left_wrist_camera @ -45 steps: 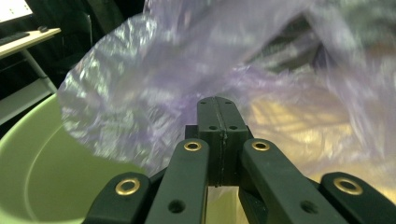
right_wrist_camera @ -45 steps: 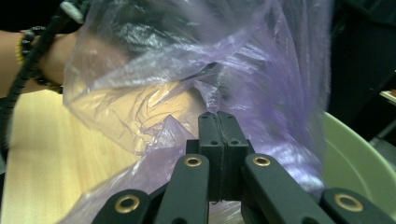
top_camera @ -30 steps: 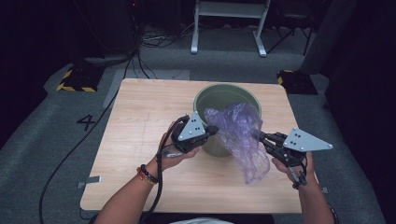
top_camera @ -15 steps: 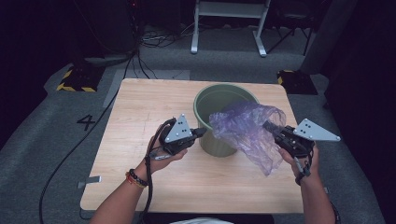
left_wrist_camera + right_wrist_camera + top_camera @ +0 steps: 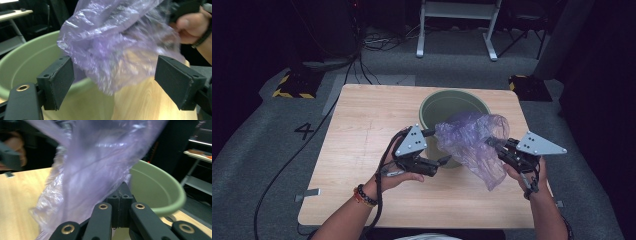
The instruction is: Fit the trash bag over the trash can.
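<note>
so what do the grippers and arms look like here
Both the left gripper and right gripper are black, each topped by a grey three-cornered plate, with flat black pads and brass-coloured pins. A black cable trails along the left forearm. Forearms are bare, with a beaded bracelet on the left wrist.

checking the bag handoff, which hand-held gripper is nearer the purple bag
Right. The right hand-held gripper is clamped on the purple bag; the left hand-held gripper, jaws just opened, sits beside it without touching.

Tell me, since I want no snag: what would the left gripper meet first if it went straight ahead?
Probably the purple bag, hanging just beyond the open left gripper; the green bucket lies behind it.
</note>
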`<state>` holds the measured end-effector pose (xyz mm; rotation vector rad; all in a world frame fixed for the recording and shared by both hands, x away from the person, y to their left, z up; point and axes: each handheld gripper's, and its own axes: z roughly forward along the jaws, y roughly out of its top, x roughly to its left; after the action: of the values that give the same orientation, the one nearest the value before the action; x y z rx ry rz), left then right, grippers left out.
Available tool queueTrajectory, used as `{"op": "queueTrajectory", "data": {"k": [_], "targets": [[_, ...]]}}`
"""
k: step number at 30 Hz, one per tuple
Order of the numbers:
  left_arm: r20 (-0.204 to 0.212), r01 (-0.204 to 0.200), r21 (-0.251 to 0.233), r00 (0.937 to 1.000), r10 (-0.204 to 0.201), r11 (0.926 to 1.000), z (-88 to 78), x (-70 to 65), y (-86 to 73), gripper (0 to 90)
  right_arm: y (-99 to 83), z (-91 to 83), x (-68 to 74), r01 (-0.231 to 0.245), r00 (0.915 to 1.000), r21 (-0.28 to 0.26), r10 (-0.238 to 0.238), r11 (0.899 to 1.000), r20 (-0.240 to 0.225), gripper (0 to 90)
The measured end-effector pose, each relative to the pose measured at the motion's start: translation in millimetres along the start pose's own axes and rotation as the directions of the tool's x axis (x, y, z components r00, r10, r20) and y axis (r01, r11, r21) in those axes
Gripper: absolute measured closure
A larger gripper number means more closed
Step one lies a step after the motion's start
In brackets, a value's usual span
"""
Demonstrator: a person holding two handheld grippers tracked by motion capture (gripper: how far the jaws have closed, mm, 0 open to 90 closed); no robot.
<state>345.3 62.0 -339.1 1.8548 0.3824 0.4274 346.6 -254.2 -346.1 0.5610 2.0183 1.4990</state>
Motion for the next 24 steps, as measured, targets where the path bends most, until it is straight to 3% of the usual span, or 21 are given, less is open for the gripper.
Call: {"op": "queueTrajectory", "data": {"k": [3, 9, 12, 14, 24], "targets": [[-0.037, -0.014, 0.018, 0.9992, 0.015, 0.9997, 9.4, 2.5, 4.2, 20.1, 0.3, 2.9, 5.5, 0.020, 0.9993, 0.006, -0.020, 1.000, -0.032, 90.0], [-0.032, -0.004, 0.063, 0.9995, 0.006, 0.9980, 16.0, 19.5, -2.8, 70.0, 1.5, 3.4, 11.6, 0.043, 0.9958, 0.001, -0.043, 0.999, -0.080, 90.0], [-0.055, -0.013, 0.056, 0.9984, 0.016, 0.9983, 12.3, 24.1, -5.7, 87.8, 1.6, 2.5, 10.3, 0.039, 0.9966, 0.005, -0.039, 0.999, -0.073, 90.0], [-0.068, -0.025, 0.062, 0.9973, 0.029, 0.9978, 8.7, 27.2, -6.6, 89.8, 1.4, 2.0, 7.7, 0.036, 0.9974, 0.006, -0.036, 0.999, -0.062, 90.0], [-0.100, 0.006, 0.034, 0.9949, -0.002, 0.9994, -17.9, 44.6, -11.7, 90.0, 0.6, -2.4, -14.8, -0.021, 0.9986, 0.013, 0.020, 1.000, 0.049, 90.0]]}}
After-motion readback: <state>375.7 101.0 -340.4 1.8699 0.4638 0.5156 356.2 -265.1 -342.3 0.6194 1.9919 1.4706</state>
